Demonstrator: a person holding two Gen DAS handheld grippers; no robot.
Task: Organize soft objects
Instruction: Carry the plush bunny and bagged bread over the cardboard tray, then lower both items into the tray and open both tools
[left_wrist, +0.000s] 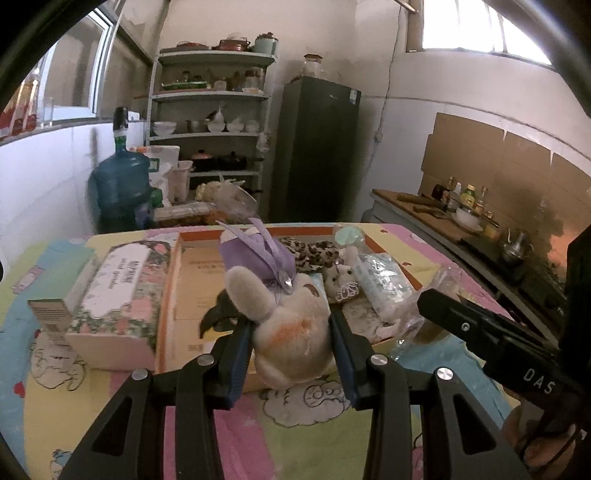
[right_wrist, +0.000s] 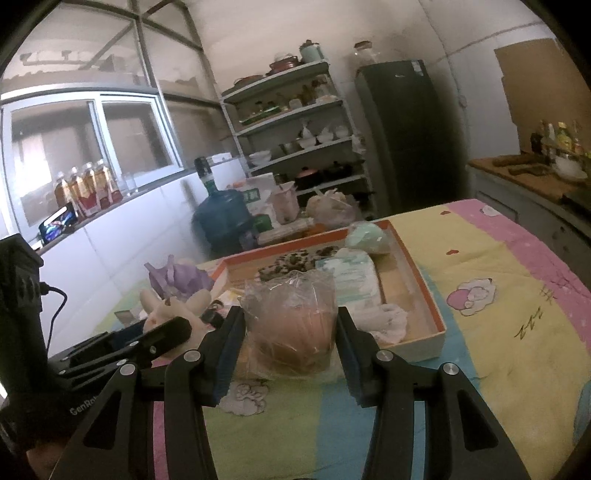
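My left gripper (left_wrist: 291, 325) is shut on a cream plush rabbit (left_wrist: 291, 328) with a purple dress, held over the near edge of the orange-rimmed cardboard tray (left_wrist: 173, 280). The tray (right_wrist: 421, 280) holds a leopard-print cloth (left_wrist: 314, 251), a small plush (left_wrist: 341, 282), a pack of diapers (right_wrist: 351, 277) and a mint green soft item (right_wrist: 367, 234). My right gripper (right_wrist: 290, 328) is shut on a plastic-wrapped brown bun (right_wrist: 291, 332) at the tray's near edge. The rabbit also shows in the right wrist view (right_wrist: 173, 306), with the left gripper beside it.
A floral tissue box (left_wrist: 118, 295) and a small carton (left_wrist: 51, 314) stand left of the tray on the cartoon-print tablecloth (right_wrist: 498, 314). Behind the table are a blue water jug (left_wrist: 122, 184), shelves (left_wrist: 210, 122), a dark fridge (left_wrist: 317, 147) and a kitchen counter (left_wrist: 461, 221).
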